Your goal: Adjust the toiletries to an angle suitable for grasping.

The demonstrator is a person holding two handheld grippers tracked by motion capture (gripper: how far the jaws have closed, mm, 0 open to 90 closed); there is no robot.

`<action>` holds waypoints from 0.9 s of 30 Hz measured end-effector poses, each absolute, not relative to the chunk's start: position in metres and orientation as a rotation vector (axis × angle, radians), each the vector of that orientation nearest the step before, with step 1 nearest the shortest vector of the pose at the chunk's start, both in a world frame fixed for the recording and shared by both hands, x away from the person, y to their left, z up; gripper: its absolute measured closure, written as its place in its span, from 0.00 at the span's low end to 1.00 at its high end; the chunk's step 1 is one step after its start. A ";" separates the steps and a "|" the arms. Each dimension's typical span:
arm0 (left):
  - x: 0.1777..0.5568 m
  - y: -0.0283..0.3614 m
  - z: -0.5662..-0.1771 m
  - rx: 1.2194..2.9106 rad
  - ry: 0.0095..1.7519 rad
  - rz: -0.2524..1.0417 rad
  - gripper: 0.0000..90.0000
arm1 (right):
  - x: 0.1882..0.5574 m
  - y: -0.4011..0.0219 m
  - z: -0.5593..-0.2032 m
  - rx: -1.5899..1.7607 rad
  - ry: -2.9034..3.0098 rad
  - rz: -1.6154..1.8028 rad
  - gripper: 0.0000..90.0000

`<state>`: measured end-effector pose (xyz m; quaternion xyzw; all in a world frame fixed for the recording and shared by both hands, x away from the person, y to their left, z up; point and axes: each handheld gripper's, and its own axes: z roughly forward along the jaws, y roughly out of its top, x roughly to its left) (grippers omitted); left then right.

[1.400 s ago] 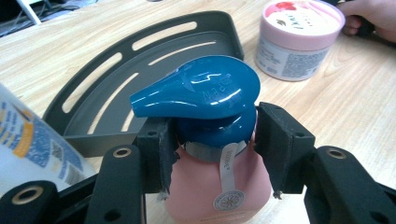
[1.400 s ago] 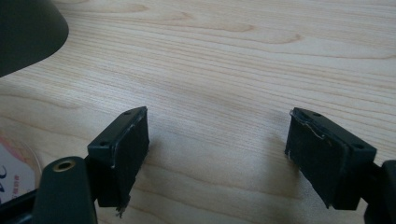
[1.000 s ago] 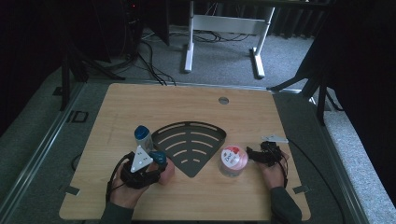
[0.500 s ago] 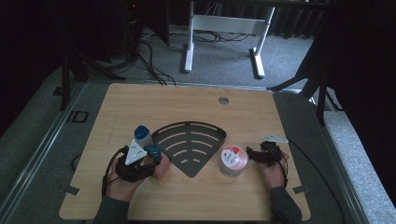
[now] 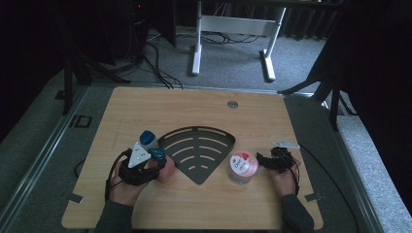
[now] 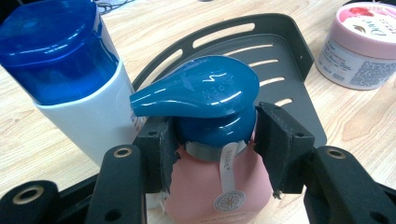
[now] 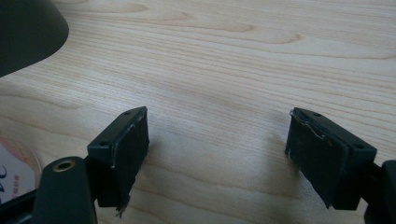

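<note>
The left gripper [image 6: 215,140] clamps the upright pink pump bottle [image 6: 219,186] at its collar—corner caddy [image 6: 299,60] just beyond—while the right gripper [image 7: 217,154] (jaws wide, empty) rests beside the jar [image 5: 240,167].

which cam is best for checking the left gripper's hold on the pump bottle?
Left gripper view. It looks straight along the jaws: both pads clamp the pump bottle at the collar under its blue head. The high view shows the left gripper and the bottle small, the contact hidden under the hand. The right gripper view looks at bare tabletop.
</note>
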<state>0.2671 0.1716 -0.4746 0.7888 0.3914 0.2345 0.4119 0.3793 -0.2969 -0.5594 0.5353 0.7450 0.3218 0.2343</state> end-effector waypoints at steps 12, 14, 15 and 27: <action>0.247 0.182 -0.479 1.979 1.018 0.601 0.46 | 0.379 -0.297 -0.559 1.468 2.045 0.883 0.23; 0.239 0.184 -0.477 1.973 1.003 0.608 0.48 | 0.379 -0.297 -0.559 1.468 2.045 0.883 0.23; 0.235 0.183 -0.476 1.969 0.994 0.613 0.50 | 0.379 -0.297 -0.559 1.468 2.045 0.883 0.23; 0.228 0.162 -0.476 2.033 0.896 0.569 0.71 | 0.379 -0.297 -0.559 1.469 2.045 0.884 0.23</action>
